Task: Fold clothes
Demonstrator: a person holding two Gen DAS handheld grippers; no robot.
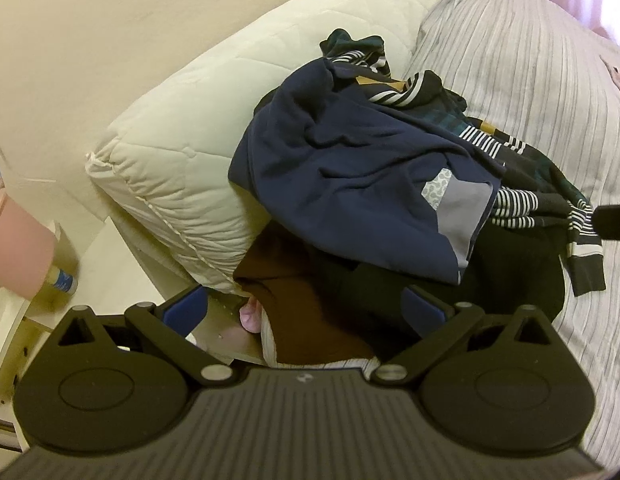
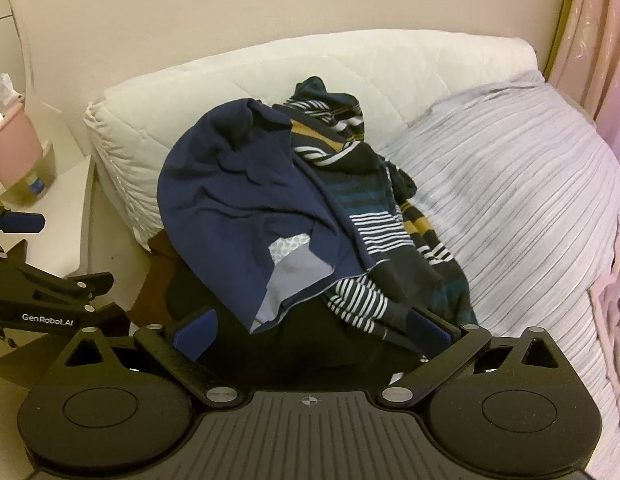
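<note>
A heap of clothes sits on the bed point(image 2: 509, 184) against a white quilted pillow point(image 2: 270, 76). The biggest piece, a navy garment point(image 2: 238, 200) with a grey lining, drapes over a striped sweater point(image 2: 373, 216) in teal, mustard and white. Below lie a black garment point(image 1: 509, 272) and a brown one point(image 1: 310, 312). The bed's cover is pale grey, ribbed. A white nightstand point(image 2: 58, 240) stands beside it. Both the left gripper point(image 1: 306, 308) and the right gripper point(image 2: 310, 328) are spread apart, empty, at the pile's near edge.

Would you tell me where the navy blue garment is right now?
The navy blue garment tops the clothes pile on the bed, left of the striped sweater and against the white quilted pillow; both views show it centrally.
</note>
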